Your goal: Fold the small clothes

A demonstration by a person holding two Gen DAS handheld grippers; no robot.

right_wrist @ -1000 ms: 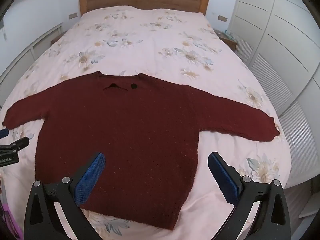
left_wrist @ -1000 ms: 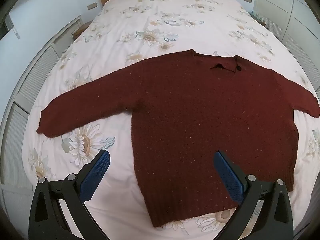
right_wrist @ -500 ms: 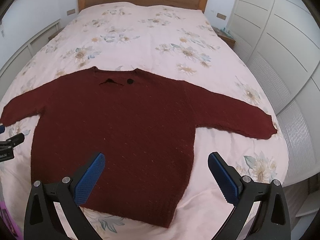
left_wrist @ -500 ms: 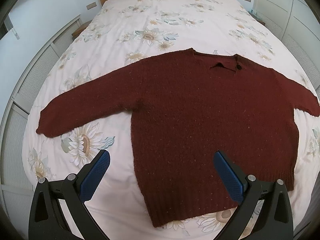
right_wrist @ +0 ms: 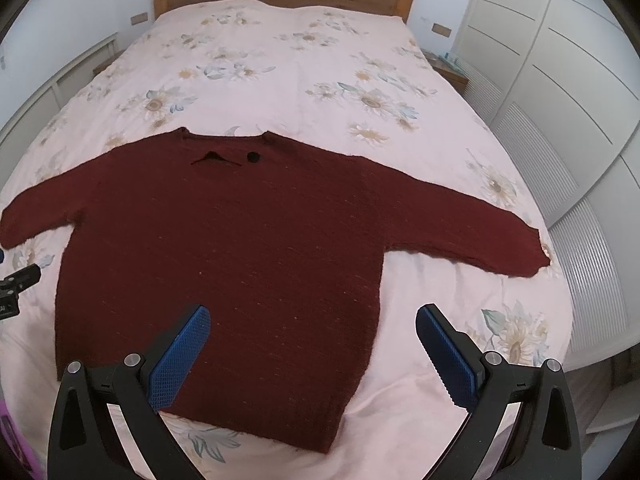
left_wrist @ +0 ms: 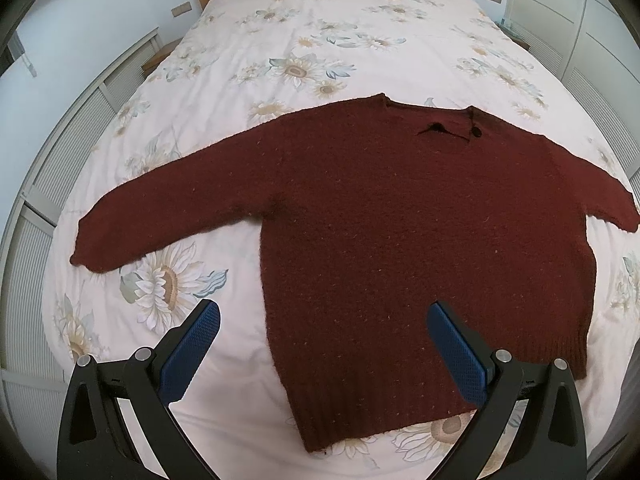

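A bed (left_wrist: 360,32) with a floral cover fills both frames. A dark red sweater (left_wrist: 400,240) is spread flat across the middle of it, sleeves out. The left gripper (left_wrist: 323,346) and the right gripper (right_wrist: 313,350) are held wide apart at the bottom, nothing gripped.

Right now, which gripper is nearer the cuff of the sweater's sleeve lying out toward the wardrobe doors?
Right. The right gripper hangs open over the hem on that side of the sweater, its cuff ahead and outward. The left gripper hangs open over the opposite hem corner.
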